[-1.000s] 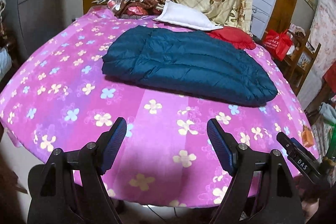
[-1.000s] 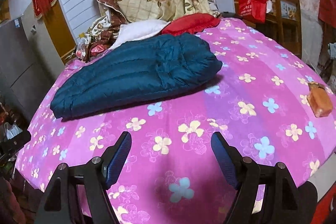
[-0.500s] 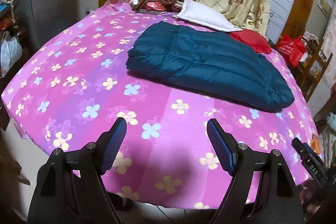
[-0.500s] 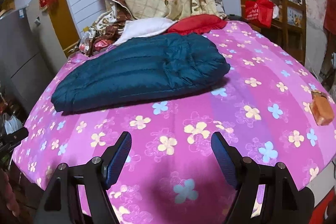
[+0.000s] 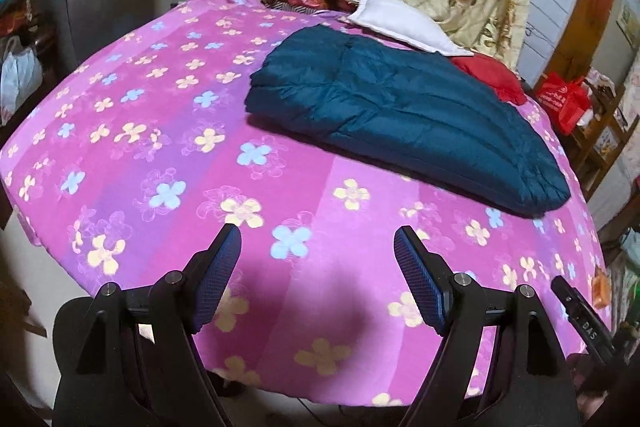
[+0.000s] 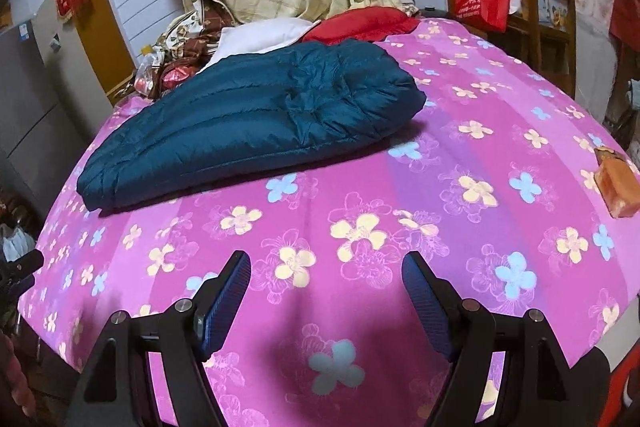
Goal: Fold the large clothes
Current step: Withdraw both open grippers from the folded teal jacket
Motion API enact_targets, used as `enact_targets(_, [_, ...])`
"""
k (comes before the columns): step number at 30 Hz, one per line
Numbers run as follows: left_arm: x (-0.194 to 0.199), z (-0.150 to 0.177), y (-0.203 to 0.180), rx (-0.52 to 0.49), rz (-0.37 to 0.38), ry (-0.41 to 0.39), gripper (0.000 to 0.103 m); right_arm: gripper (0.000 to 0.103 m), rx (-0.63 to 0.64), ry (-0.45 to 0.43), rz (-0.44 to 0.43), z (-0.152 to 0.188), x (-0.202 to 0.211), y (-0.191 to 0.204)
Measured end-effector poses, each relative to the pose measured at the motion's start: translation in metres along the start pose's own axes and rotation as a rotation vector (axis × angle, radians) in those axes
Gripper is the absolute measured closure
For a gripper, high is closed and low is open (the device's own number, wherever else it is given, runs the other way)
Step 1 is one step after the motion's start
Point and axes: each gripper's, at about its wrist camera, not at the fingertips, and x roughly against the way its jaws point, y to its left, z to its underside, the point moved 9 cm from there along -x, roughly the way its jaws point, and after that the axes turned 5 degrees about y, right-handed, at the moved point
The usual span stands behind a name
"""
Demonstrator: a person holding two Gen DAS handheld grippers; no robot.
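A folded dark-blue down jacket (image 5: 404, 115) is seen in the upper centre of the left wrist view, laid on the pink flowered sheet (image 5: 160, 131). The left gripper (image 5: 318, 247) and right gripper (image 6: 326, 275) are held wide open at the bottom of their frames, with nothing grasped, well apart from the jacket.
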Motion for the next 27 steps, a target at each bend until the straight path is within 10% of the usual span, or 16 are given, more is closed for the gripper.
enact_targets(14, [0.052, -0.001, -0.053, -0.123, 0.014, -0.104, 0.024, 0.027, -0.035, -0.216, 0.049, -0.018, 0.057, -0.021])
enact_targets(27, [0.068, 0.002, -0.071, -0.171, 0.0, -0.138, 0.024, 0.027, 0.079, -0.194, 0.035, -0.031, 0.065, -0.019])
